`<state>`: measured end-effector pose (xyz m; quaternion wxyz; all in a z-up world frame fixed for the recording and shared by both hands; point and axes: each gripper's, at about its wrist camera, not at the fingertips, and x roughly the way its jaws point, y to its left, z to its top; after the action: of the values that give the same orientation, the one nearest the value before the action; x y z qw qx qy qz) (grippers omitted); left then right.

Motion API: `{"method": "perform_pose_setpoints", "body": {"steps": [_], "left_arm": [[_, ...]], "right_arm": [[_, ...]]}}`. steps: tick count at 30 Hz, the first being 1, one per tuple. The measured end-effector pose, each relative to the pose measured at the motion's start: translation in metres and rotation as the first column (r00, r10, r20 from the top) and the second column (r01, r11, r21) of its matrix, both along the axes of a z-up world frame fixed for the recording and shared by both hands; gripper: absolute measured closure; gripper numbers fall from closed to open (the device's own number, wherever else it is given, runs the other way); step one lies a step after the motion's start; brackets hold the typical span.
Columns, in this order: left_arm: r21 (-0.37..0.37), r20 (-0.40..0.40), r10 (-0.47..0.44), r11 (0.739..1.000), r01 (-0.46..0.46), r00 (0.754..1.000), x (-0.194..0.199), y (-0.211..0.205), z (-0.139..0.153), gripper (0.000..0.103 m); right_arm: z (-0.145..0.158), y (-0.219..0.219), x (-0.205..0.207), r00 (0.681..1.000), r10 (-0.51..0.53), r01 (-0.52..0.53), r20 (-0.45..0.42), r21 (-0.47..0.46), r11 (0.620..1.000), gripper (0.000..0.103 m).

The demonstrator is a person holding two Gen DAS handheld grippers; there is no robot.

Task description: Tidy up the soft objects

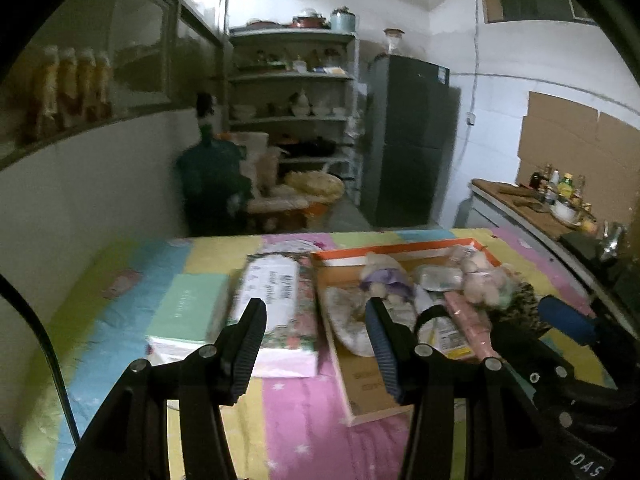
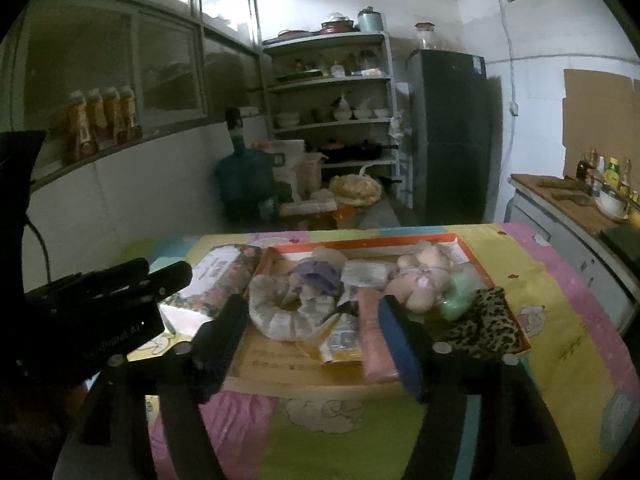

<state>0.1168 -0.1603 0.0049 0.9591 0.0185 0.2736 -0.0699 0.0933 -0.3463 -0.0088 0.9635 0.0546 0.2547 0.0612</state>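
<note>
In the cardboard tray (image 2: pixel 280 376), the pink roll (image 2: pixel 374 336) lies lengthwise toward both gaping, empty claws.

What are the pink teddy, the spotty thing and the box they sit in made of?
The pink teddy looks like fuzzy plush: its edges are soft and lumpy. The spotty thing seems to be leopard-print cloth, matte and limp, though blur hides its weave. The box looks like cardboard: flat, brown, dull, with printed writing and thin orange-trimmed walls.

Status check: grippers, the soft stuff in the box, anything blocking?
Left gripper and right gripper open, empty, above table. Plush toys, leopard pouch sit in cardboard box. Floral pack outside, left. No obstruction seen.
</note>
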Motion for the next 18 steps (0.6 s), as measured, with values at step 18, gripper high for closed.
{"method": "perform_pose_setpoints", "body": {"steps": [18], "left_arm": [[-0.02,0.034,0.064,0.998,-0.063,0.997,-0.061,0.038,0.004,0.052]], "right_arm": [[0.002,0.035,-0.037,0.999,-0.04,0.041,0.014,-0.007,0.999,0.027]]}}
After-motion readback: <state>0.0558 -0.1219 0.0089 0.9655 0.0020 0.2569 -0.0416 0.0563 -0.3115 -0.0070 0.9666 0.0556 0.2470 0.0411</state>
